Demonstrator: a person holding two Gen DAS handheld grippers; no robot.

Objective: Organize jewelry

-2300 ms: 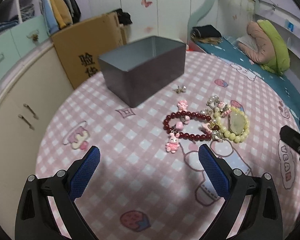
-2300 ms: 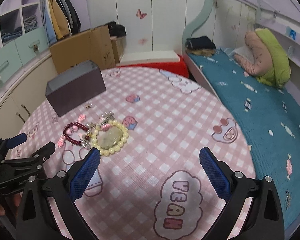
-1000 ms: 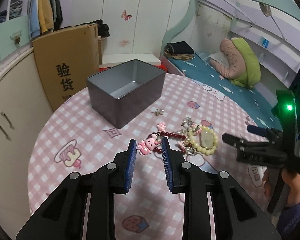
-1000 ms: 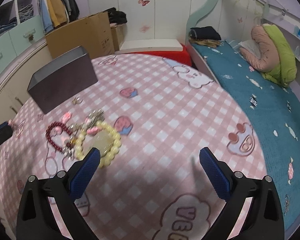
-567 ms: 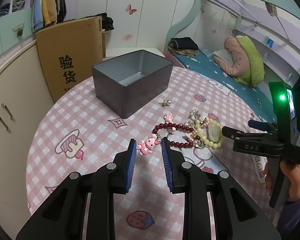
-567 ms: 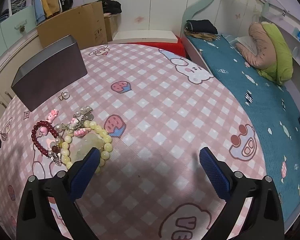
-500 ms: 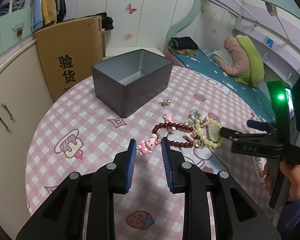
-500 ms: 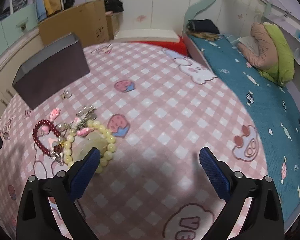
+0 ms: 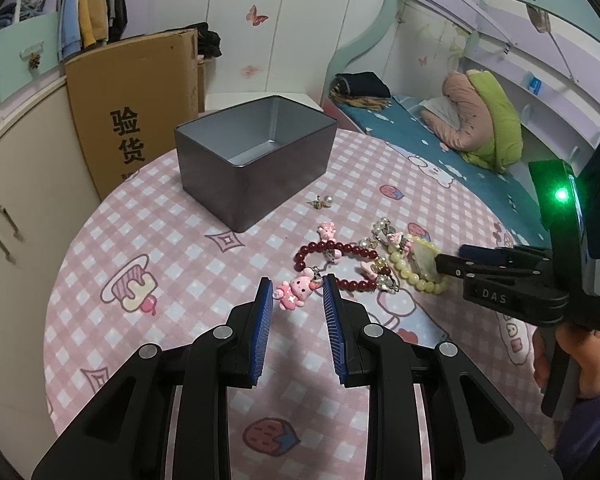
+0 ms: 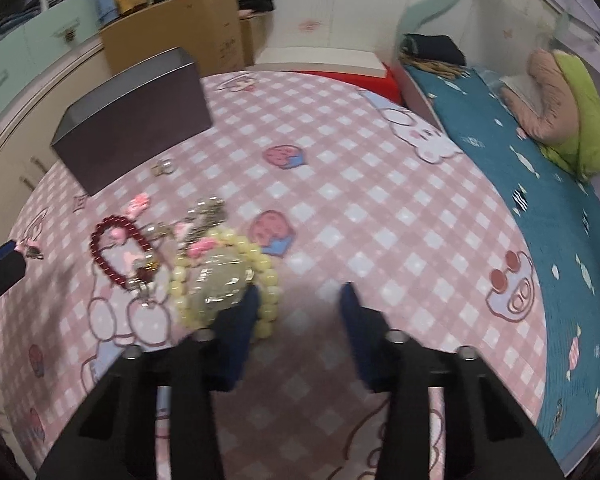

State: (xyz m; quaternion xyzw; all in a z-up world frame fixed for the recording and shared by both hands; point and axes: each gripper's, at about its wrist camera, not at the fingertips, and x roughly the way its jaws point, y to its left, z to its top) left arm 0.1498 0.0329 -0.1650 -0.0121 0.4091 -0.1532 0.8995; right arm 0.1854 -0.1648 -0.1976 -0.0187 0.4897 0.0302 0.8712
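Note:
My left gripper is shut on a pink bunny charm that is linked to a dark red bead bracelet; the bracelet trails on the cloth just beyond. Right of it lies a pale yellow bead bracelet with a greenish stone. My right gripper hovers at its right rim, jaws closing. Its left finger overlaps the beads, and only cloth shows in the gap. A person's hand holds that gripper at the right of the left wrist view. An open grey tin box stands behind the jewelry.
A silvery bracelet with pink charms touches both bead bracelets. A small gold and pearl piece lies near the tin. The round table's pink checked cloth ends close to a bed on the right. A cardboard box stands behind.
The right gripper's jaws have gone from wide apart to narrow, and it has come down onto the yellow bracelet's edge. The left gripper keeps its hold on the bunny charm.

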